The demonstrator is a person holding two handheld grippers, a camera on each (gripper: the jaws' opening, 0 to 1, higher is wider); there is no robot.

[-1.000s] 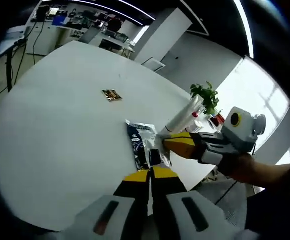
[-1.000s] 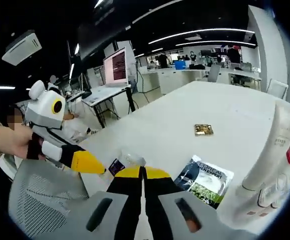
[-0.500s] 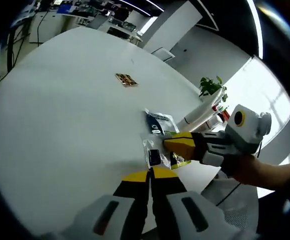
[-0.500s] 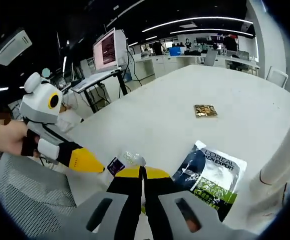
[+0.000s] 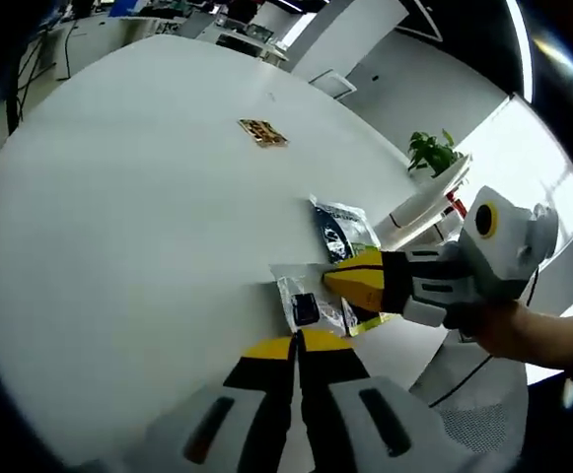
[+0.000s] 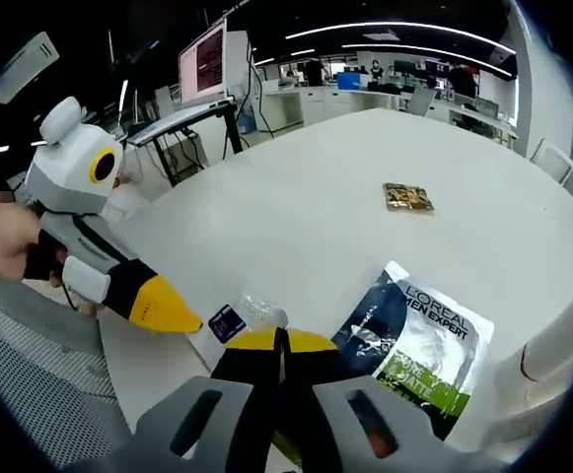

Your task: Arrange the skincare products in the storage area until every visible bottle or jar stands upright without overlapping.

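Both claws are pinched narrow on one clear sachet (image 5: 301, 301) at 6 o'clock by the desk (image 5: 128, 217) edge; left claw (image 5: 297, 342), right claw (image 6: 279, 336). Opposing tugs could tear it or flick it onto the L'Oreal pouch (image 6: 414, 345).

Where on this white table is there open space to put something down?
Bare table lies on every side of the small gold packet, and between it and the dark face-mask sachet. It is crowded near the table's edge: both grippers, left and right, meet at a small clear packet beside the sachet, with white tubes close by.
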